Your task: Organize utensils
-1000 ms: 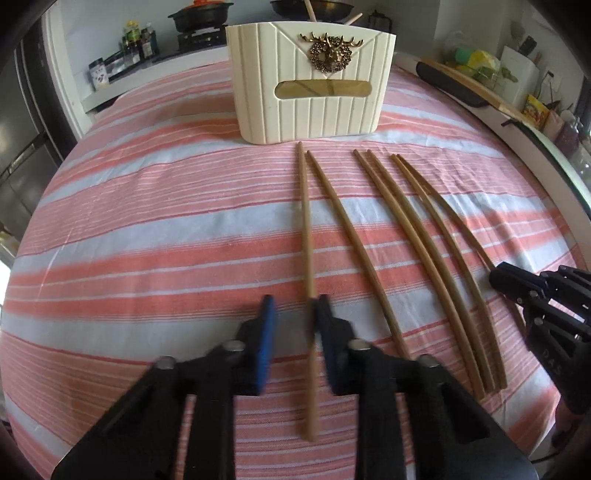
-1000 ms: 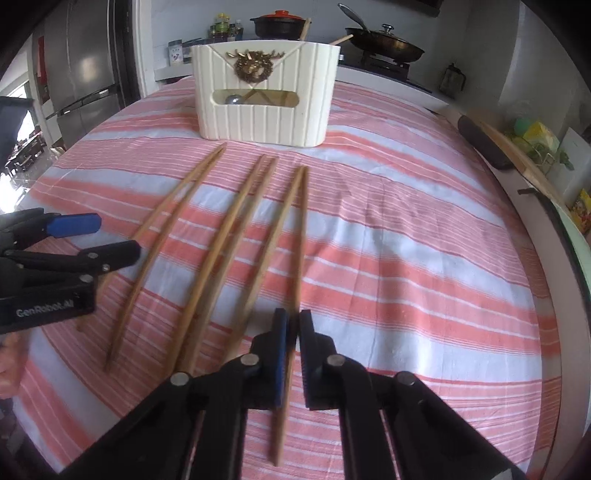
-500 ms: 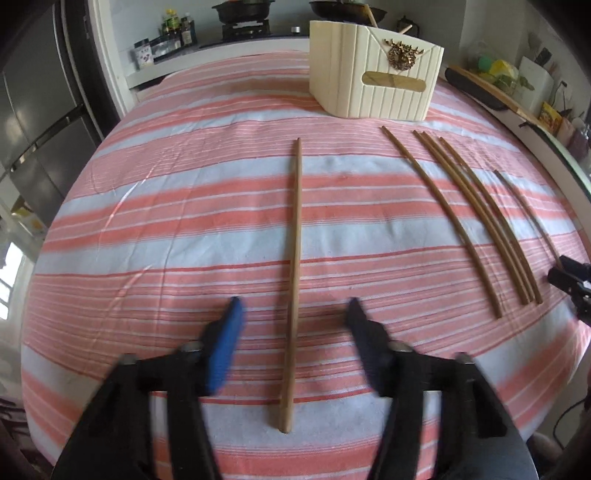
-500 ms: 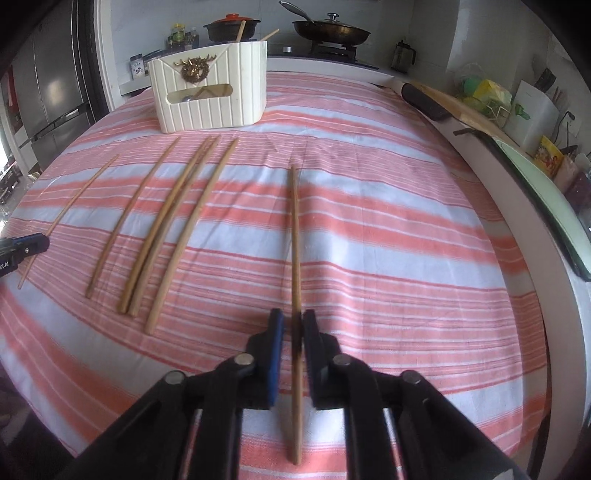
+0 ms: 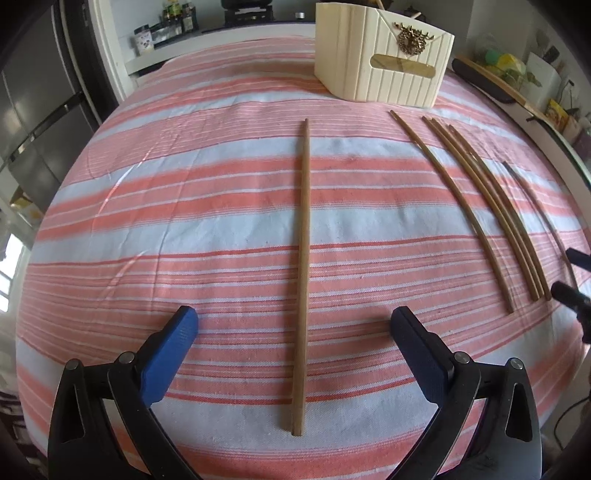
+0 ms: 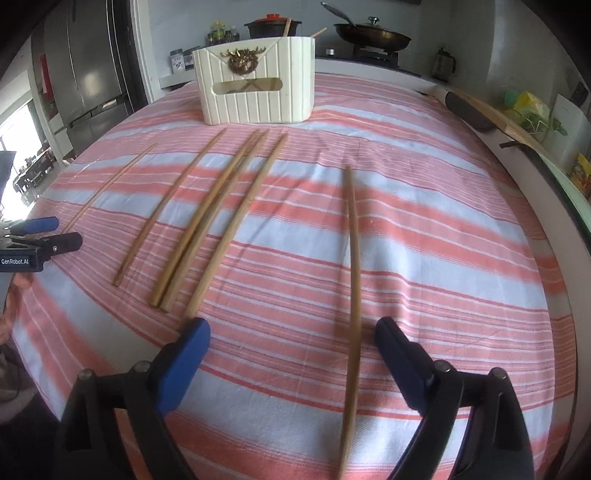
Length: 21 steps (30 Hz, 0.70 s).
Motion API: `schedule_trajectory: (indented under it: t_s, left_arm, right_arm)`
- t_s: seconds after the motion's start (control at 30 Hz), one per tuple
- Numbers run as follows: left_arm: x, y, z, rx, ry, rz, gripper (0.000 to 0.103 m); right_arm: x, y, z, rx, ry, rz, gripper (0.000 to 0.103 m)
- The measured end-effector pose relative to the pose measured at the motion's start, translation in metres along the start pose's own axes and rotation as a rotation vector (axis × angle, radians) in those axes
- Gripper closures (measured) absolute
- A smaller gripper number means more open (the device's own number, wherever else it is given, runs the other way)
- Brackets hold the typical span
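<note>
A cream utensil holder (image 5: 384, 66) stands at the far side of the striped cloth; it also shows in the right wrist view (image 6: 256, 79). Several wooden chopsticks lie in front of it. My left gripper (image 5: 293, 332) is open, its jaws on either side of one chopstick (image 5: 303, 266) that lies alone on the cloth. My right gripper (image 6: 291, 343) is open, with another lone chopstick (image 6: 352, 280) between its jaws, blurred and lying loose. A group of chopsticks (image 6: 210, 218) lies between the two; it also shows in the left wrist view (image 5: 491, 206).
The table edge runs along the right (image 6: 561, 236). A dark board (image 6: 469, 110) and packets lie on the counter beyond it. Pots (image 6: 369, 35) stand on a stove behind the holder. A fridge (image 6: 92, 74) is at the far left.
Both grippers carried a chopstick outward away from the group and set it down. The left opened half a second ago; the right has now opened too and released its chopstick.
</note>
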<state>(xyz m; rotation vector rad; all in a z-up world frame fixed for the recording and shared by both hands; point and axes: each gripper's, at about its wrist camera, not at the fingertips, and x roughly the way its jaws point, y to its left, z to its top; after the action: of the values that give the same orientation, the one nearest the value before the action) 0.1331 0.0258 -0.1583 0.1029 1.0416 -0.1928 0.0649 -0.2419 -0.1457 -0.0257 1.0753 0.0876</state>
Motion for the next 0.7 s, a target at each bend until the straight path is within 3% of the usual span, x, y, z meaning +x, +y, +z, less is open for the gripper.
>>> schedule_trajectory:
  t_s: [0.17, 0.23, 0.33, 0.4, 0.5, 0.6, 0.67, 0.7]
  left_arm:
    - [0.01, 0.004, 0.023, 0.09, 0.121, -0.047, 0.0]
    - [0.016, 0.006, 0.035, 0.107, 0.135, -0.065, 0.0]
    - [0.028, 0.007, 0.057, 0.112, 0.145, -0.078, 0.001]
    - [0.036, 0.003, 0.072, 0.133, 0.143, -0.072, 0.005]
    - [0.044, -0.003, 0.097, 0.165, 0.138, -0.074, 0.021]
    - [0.052, -0.005, 0.119, 0.158, 0.135, -0.066, 0.048]
    - [0.055, -0.006, 0.129, 0.151, 0.128, -0.073, 0.075]
    - [0.056, -0.007, 0.132, 0.149, 0.121, -0.077, 0.083]
  right_arm:
    - [-0.008, -0.019, 0.02, 0.004, 0.036, 0.031, 0.016]
    - [0.001, -0.026, 0.027, 0.009, 0.103, 0.074, 0.047]
    - [0.013, -0.031, 0.038, -0.013, 0.139, 0.073, 0.068]
    - [0.021, -0.033, 0.049, -0.015, 0.156, 0.075, 0.073]
    - [0.035, -0.033, 0.07, -0.029, 0.181, 0.079, 0.076]
    - [0.051, -0.033, 0.094, -0.02, 0.194, 0.083, 0.08]
    - [0.061, -0.034, 0.109, -0.009, 0.189, 0.074, 0.085]
    - [0.066, -0.034, 0.116, -0.004, 0.181, 0.068, 0.089]
